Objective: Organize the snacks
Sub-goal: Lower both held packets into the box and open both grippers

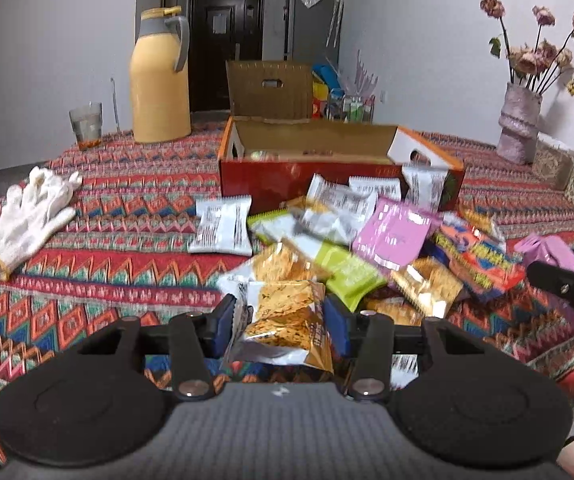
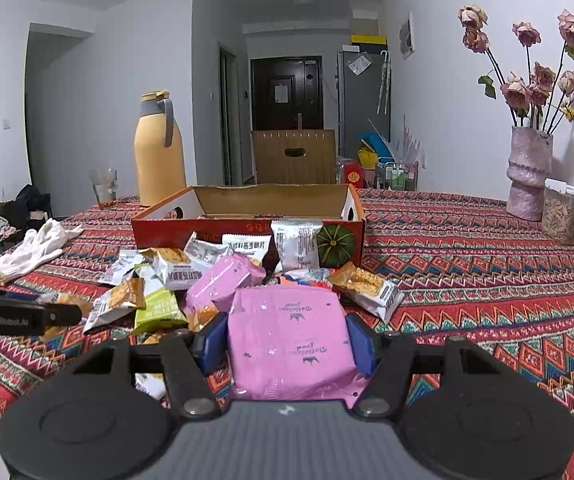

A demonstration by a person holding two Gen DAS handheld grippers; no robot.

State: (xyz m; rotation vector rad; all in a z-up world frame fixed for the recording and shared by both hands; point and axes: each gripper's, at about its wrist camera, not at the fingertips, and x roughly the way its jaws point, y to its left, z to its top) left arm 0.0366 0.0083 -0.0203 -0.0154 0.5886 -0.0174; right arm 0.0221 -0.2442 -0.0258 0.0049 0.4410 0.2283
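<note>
A heap of snack packets (image 1: 351, 236) lies on the patterned tablecloth in front of an open red cardboard box (image 1: 287, 176). My left gripper (image 1: 283, 320) is shut on an orange cracker packet (image 1: 287, 320), lifted a little above the heap. In the right wrist view my right gripper (image 2: 291, 340) is shut on a pink snack packet (image 2: 291, 340), held over the near side of the snack heap (image 2: 207, 272). The red box (image 2: 247, 232) stands behind it, its inside mostly hidden. The left gripper's finger (image 2: 23, 316) shows at the left edge.
A yellow thermos jug (image 1: 161, 80) and a glass (image 1: 86, 124) stand at the back left. White gloves (image 1: 27, 216) lie at the left. Vases with dried roses (image 1: 521, 120) stand at the right. A brown carton (image 1: 271, 88) sits behind the red box.
</note>
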